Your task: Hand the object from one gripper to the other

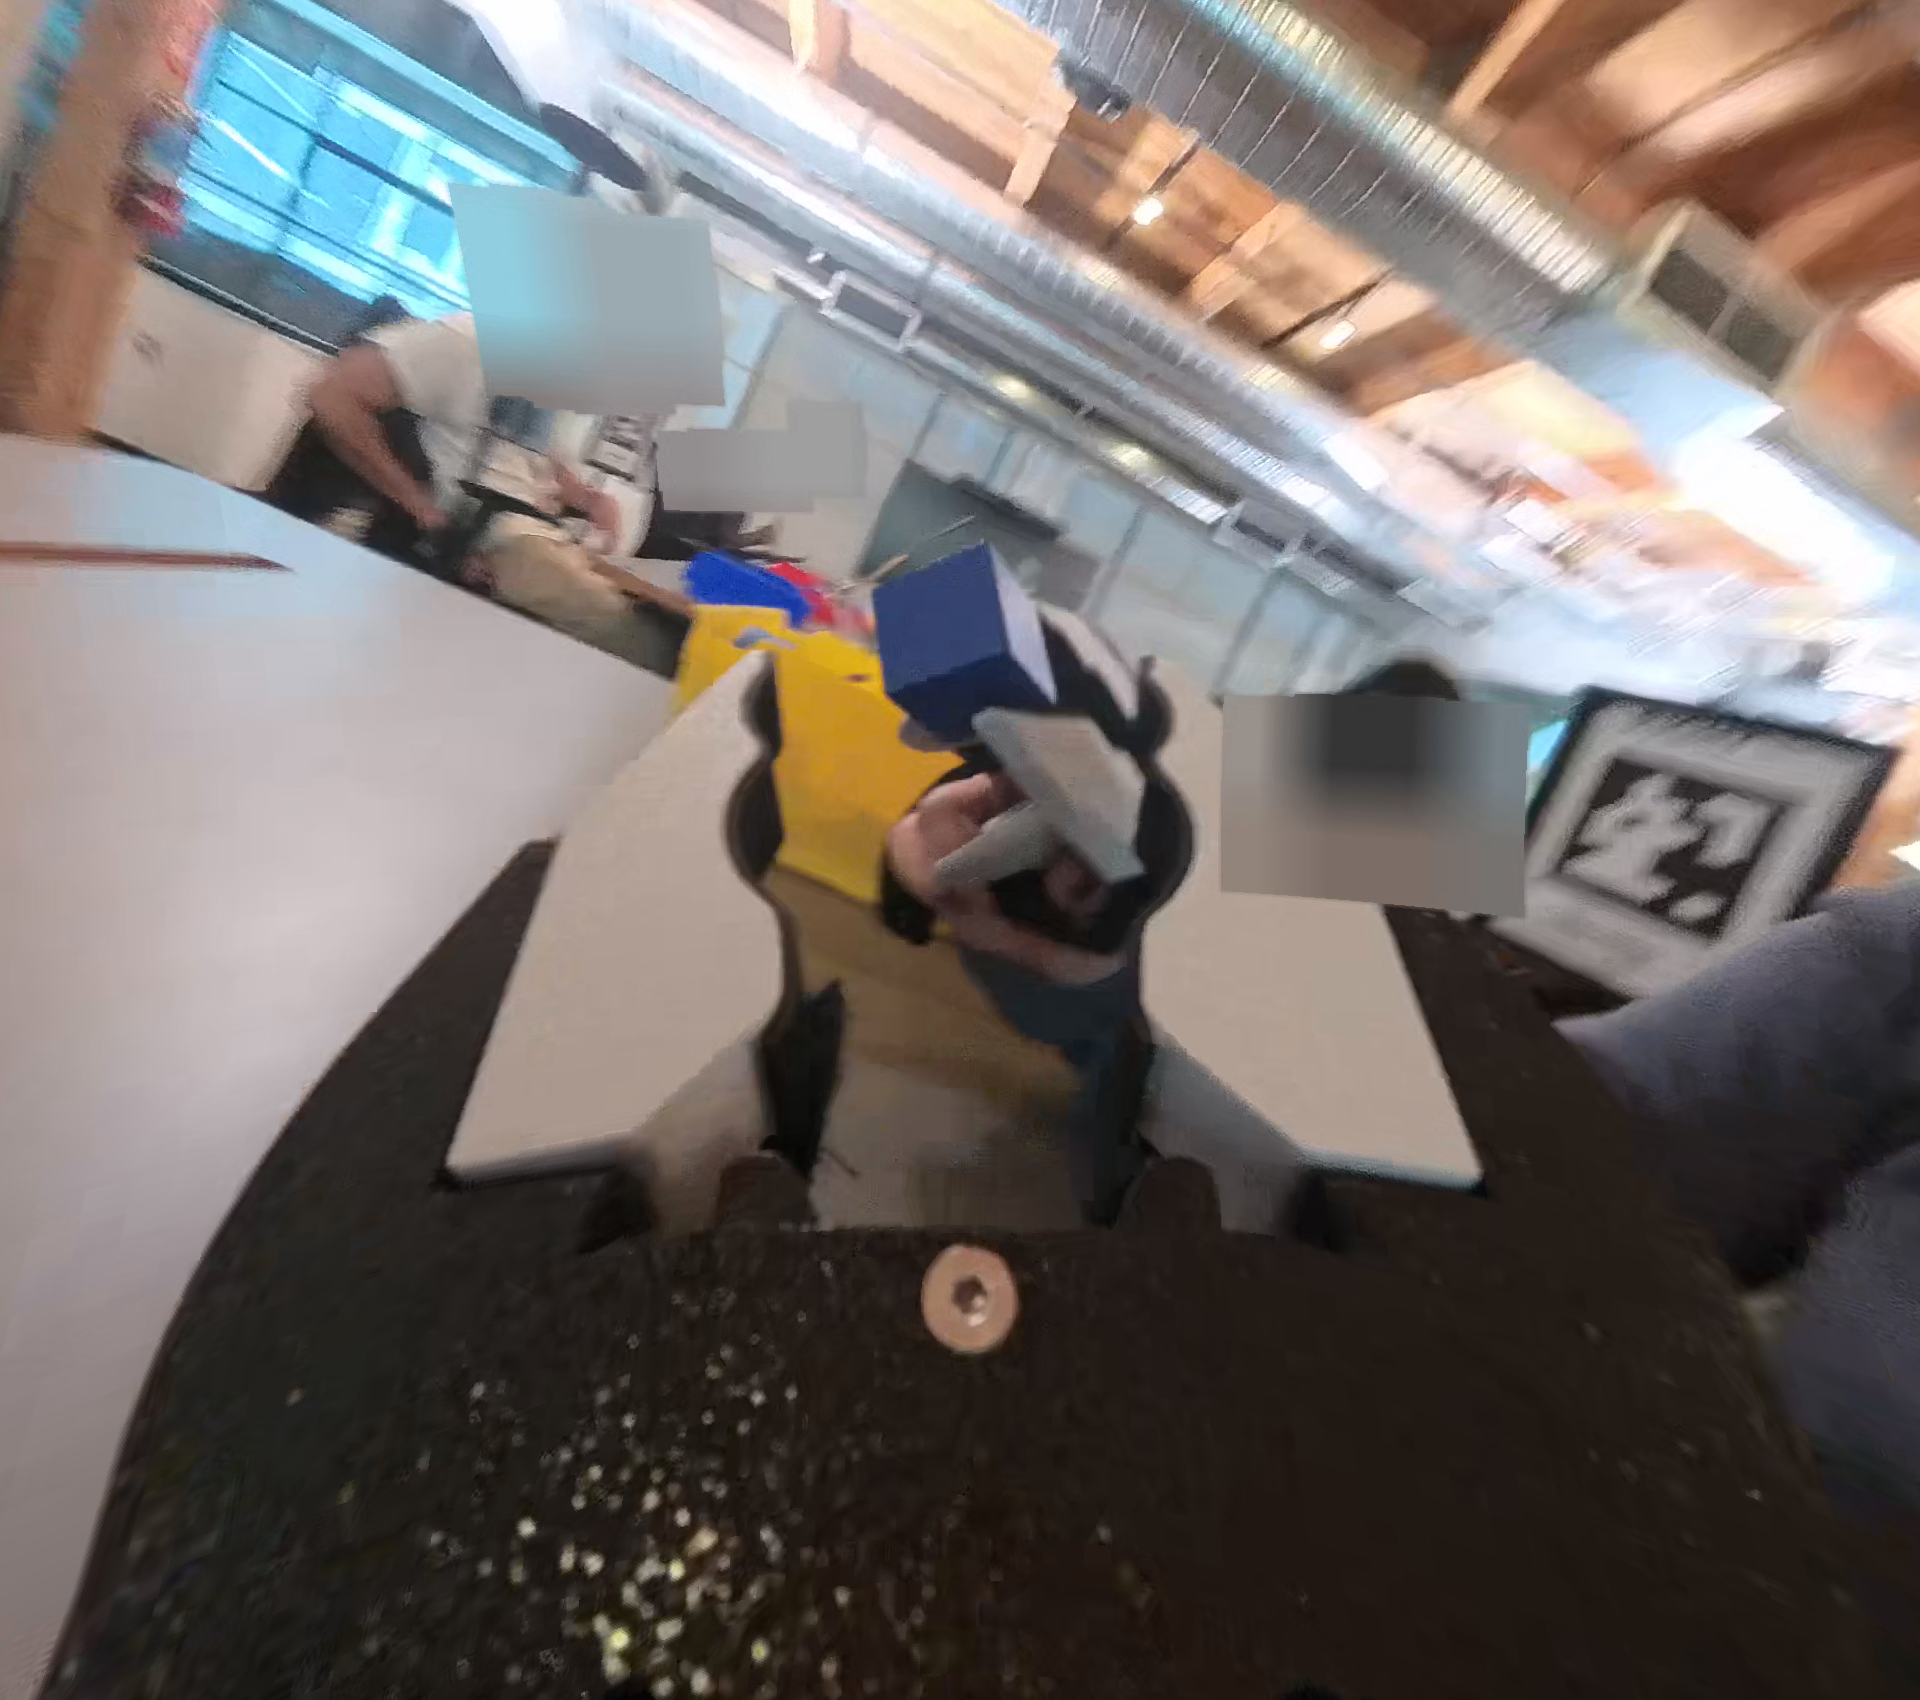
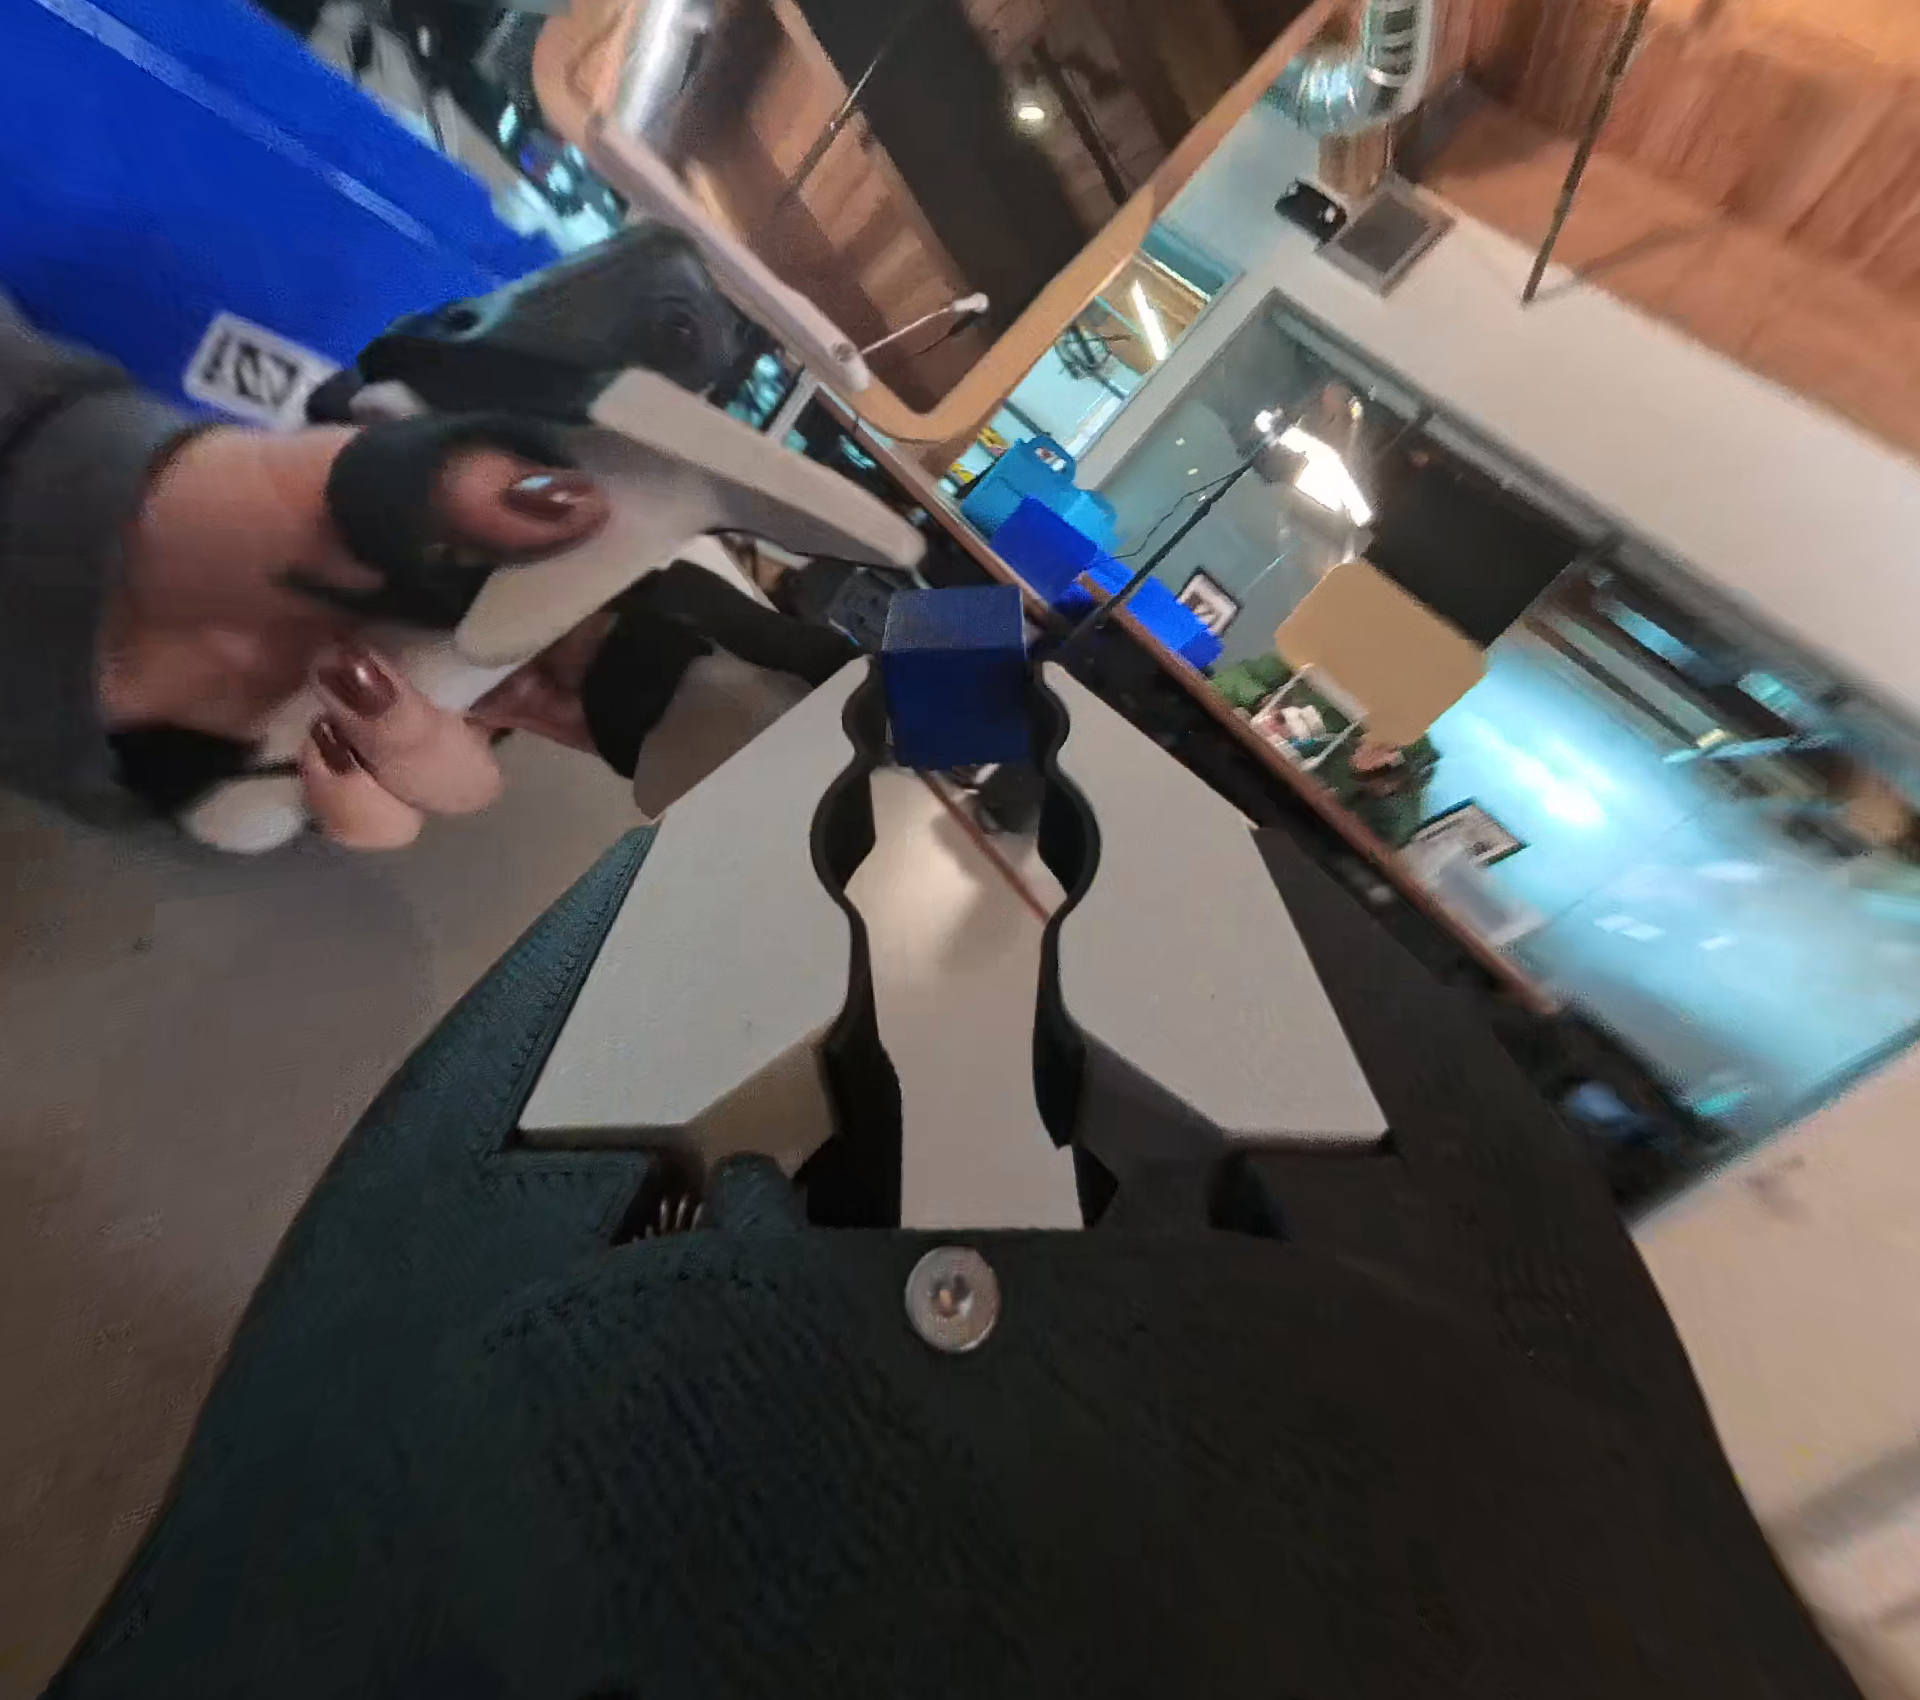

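Note:
A blue cube [image 2: 951, 694] is pinched between the tips of my right gripper [image 2: 956, 715], which is shut on it and holds it in the air. In the left wrist view the same cube [image 1: 961, 653] shows just ahead of my left gripper [image 1: 956, 684]. It is held from below by the right gripper's grey fingers [image 1: 1070, 777]. My left gripper's jaws stand wide open and empty, and neither pad touches the cube. In the right wrist view a hand [image 2: 260, 590] holds the left gripper, whose white finger [image 2: 748, 487] reaches close to the cube's upper left.
A yellow bin [image 1: 831, 777] and blue items lie beyond the cube. A black-and-white marker board [image 1: 1704, 819] stands at right and a white wall [image 1: 260, 767] at left. A person [image 1: 384, 403] is far back. A large blue bin [image 2: 156, 175] and a wood-framed panel [image 2: 935, 92] also show.

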Action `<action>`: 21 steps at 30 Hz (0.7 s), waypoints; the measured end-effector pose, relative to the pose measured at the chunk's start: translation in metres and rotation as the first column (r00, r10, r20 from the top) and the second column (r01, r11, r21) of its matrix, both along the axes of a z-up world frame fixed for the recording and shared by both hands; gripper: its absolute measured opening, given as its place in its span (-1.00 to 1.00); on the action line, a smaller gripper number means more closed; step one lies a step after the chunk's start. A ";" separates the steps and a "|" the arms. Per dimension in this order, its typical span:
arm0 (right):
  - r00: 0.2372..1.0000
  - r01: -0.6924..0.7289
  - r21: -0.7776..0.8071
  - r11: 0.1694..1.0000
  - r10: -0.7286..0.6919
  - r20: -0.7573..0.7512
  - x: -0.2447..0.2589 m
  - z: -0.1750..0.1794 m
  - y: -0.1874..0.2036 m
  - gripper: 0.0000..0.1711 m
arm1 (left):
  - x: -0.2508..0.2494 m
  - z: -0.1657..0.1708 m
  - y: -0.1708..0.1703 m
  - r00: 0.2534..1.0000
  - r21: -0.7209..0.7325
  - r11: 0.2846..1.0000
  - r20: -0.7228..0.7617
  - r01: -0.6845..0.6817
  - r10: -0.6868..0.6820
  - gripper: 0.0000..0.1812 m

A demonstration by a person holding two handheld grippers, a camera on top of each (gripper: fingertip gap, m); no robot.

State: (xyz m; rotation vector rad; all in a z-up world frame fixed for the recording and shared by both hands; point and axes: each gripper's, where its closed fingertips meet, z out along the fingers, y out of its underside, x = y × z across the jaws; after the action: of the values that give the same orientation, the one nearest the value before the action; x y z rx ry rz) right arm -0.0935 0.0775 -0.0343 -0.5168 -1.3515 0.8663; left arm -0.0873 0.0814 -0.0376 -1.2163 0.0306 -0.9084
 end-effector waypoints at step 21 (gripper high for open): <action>0.672 -0.129 -0.814 0.566 0.654 0.348 0.006 -0.060 -0.013 -0.71 | 0.008 -0.059 0.003 -0.414 0.595 0.788 -0.764 -0.156 0.495 -0.71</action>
State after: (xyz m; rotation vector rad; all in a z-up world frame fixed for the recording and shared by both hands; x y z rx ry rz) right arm -0.0871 0.0646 -0.0939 -1.2454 -1.7376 1.8159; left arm -0.0792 0.0843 -0.0964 -1.2743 1.0620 1.0304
